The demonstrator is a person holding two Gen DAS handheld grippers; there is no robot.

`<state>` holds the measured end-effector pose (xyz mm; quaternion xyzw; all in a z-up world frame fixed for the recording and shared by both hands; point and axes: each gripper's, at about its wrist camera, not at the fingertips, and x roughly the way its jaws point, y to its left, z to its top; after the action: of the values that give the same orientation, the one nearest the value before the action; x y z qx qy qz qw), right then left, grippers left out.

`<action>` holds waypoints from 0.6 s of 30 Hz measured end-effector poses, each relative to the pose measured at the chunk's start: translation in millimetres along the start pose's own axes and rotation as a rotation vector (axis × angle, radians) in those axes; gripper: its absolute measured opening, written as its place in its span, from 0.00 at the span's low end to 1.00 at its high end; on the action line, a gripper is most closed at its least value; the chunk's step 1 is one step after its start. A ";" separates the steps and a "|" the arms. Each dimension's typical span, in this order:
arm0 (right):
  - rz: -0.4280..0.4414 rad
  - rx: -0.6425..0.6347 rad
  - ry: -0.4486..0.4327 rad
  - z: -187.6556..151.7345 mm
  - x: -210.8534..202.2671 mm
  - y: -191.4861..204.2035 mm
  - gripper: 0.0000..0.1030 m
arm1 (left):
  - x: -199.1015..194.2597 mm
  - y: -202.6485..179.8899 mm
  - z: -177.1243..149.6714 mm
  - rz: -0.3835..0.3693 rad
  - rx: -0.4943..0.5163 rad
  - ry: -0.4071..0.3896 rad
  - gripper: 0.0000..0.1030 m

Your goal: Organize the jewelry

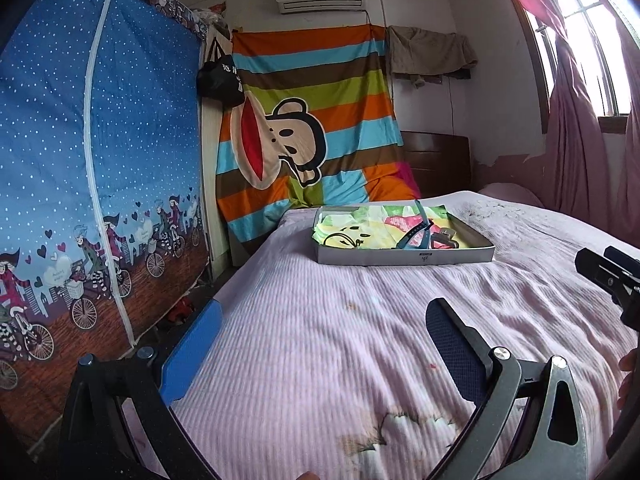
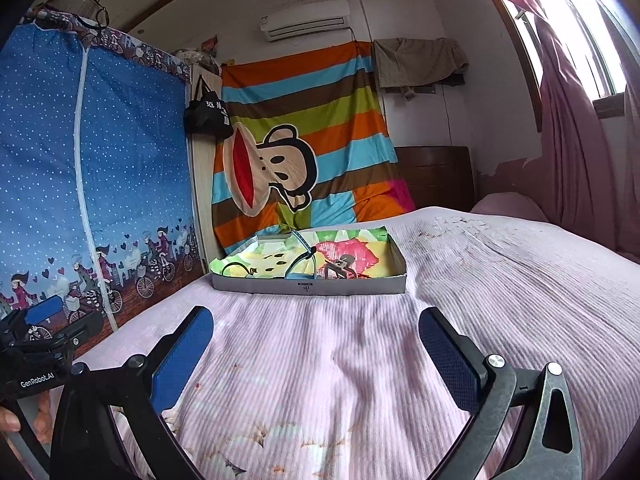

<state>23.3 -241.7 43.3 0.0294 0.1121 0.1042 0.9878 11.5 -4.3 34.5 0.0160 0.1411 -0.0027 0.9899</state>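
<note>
Left wrist view is showing my left tongs (image 1: 324, 344) with the pads standing wide apart and holding nothing, hovering over the pink ribbed bedspread (image 1: 320, 320). Off their left pad the bed's edge is dropping away toward the blue dotted wardrobe cover (image 1: 96, 152); only this view is catching red things on the floor there. Straight ahead of the pads the shallow grey box (image 1: 404, 258) is sitting on the bedspread, well apart from me, with a blue strap (image 1: 416, 236) and a dark clip (image 1: 446, 238) lying inside on its colourful lining. At the far right my right tongs (image 1: 612, 276) are poking in.

Right wrist view is showing what the other is not: my left tongs (image 2: 44, 336) at far left, reading "GenRobot.AI", fingers (image 2: 10, 416) wrapping the handle. My right tongs (image 2: 316, 344) are also gaping apart, empty, with open bedspread (image 2: 320, 340) running between them and the box (image 2: 312, 284). A small mark on the box front is too small to read.
</note>
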 end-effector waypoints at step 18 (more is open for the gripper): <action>0.007 -0.044 0.044 -21.8 21.2 22.7 1.00 | 23.9 14.2 -22.7 0.027 -0.021 0.056 0.97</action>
<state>34.0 -214.3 19.4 0.0060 0.1313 0.1109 0.9851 28.3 10.6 6.4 0.0074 0.1688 0.0126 0.9855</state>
